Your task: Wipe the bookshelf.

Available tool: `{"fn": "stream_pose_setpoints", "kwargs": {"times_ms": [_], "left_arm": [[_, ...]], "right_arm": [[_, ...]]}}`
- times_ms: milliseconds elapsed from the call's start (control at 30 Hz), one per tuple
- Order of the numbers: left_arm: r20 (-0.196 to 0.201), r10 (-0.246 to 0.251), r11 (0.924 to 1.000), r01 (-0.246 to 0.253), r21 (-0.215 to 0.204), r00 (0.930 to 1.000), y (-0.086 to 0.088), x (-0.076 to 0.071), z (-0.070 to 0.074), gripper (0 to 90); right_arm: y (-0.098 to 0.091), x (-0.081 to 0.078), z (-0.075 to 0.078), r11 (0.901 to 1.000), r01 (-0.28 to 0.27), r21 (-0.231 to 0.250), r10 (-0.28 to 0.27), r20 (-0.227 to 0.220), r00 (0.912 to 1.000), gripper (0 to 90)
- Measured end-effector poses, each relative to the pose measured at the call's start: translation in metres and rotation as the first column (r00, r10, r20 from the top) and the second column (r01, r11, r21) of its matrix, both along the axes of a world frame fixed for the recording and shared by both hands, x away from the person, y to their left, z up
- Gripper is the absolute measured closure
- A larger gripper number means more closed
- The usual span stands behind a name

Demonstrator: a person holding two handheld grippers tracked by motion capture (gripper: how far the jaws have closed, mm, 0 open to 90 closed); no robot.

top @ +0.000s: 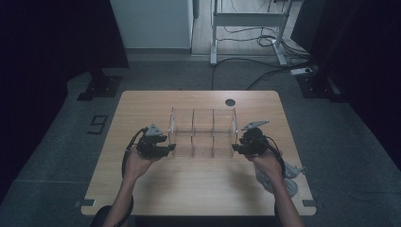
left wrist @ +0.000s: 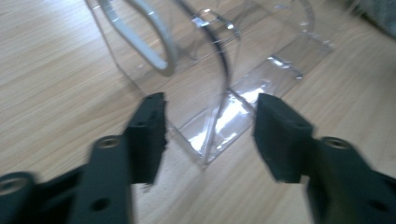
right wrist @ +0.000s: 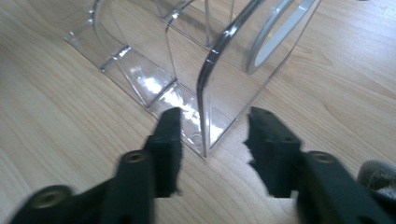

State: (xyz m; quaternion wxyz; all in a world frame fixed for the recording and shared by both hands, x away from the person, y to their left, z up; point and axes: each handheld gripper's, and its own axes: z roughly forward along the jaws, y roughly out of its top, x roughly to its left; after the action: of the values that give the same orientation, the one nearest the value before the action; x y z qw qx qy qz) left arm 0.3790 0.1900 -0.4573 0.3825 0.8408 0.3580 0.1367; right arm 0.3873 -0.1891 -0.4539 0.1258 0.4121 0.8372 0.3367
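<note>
Clear plastic organizer [top: 203, 132] stands upright near the middle of the wooden surface [top: 156, 189], a little toward its far half. It is a see-through box split by two inner walls into three compartments set side by side from left to right, open at the top. Its base rests flat on the wood.

At its left end sits the left tool [top: 171, 149], held in the person's left hand [top: 137, 163]. In the left gripper view the left tool [left wrist: 210, 133] has its jaws apart on either side of the box's near corner edge, with a gap between each pad and the plastic; nothing is clamped. At the right end sits the right tool [top: 235, 148], held in the right hand [top: 267, 163]. In the right gripper view the right tool [right wrist: 215, 140] likewise straddles the corner edge of the end wall, jaws apart and not pressing on it.

A round cable hole [top: 230, 102] lies in the surface beyond the organizer, toward the far edge. A grey object [top: 288, 179] rests near the right edge, just beside the right forearm. The surface stands on grey carpet [top: 56, 156], with a white table frame [top: 248, 28] and cables [top: 265, 61] farther back.
</note>
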Motion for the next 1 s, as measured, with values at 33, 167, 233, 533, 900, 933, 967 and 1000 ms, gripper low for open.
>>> {"fn": "stream_pose_setpoints", "kwargs": {"times_ms": [33,167,233,533,900,933,967,1000], "left_arm": [[-0.001,-0.001,0.9999,0.001,-0.011,1.0000,0.000,-0.002,0.002,35.2],[-0.011,-0.011,0.9996,0.010,-0.028,0.9999,0.003,-0.011,0.006,21.6],[-0.017,-0.021,0.9992,0.021,-0.034,0.9996,0.005,-0.016,0.008,16.3],[-0.007,-0.062,0.9981,0.062,-0.008,0.9981,0.009,-0.040,0.003,0.0],[-0.038,-0.065,0.9974,0.066,0.030,0.9972,0.014,-0.067,-0.032,0.0],[-0.043,-0.061,0.9971,0.063,0.043,0.9972,0.015,-0.068,-0.036,0.0],[-0.044,-0.057,0.9968,0.059,0.054,0.9974,0.015,-0.069,-0.040,0.0],[-0.047,-0.051,0.9967,0.054,0.061,0.9976,0.016,-0.069,-0.044,0.0]], "right_arm": [[0.000,-0.001,0.001,1.0000,-0.004,0.001,0.004,-0.002,1.0000,44.4],[0.000,-0.010,0.004,0.9993,-0.035,0.011,0.035,-0.001,0.9994,34.7],[-0.001,-0.015,0.006,0.9985,-0.052,0.018,0.052,0.002,0.9986,30.7],[-0.007,-0.043,0.016,0.9934,-0.104,0.050,0.103,0.016,0.9946,13.9],[-0.016,-0.070,-0.006,0.9939,-0.106,0.030,0.106,0.016,0.9942,8.0],[-0.016,-0.071,-0.009,0.9941,-0.103,0.032,0.103,0.014,0.9946,7.6],[-0.016,-0.072,-0.012,0.9934,-0.108,0.038,0.108,0.011,0.9941,7.4],[-0.016,-0.072,-0.015,0.9929,-0.112,0.040,0.112,0.004,0.9938,7.1]]}}
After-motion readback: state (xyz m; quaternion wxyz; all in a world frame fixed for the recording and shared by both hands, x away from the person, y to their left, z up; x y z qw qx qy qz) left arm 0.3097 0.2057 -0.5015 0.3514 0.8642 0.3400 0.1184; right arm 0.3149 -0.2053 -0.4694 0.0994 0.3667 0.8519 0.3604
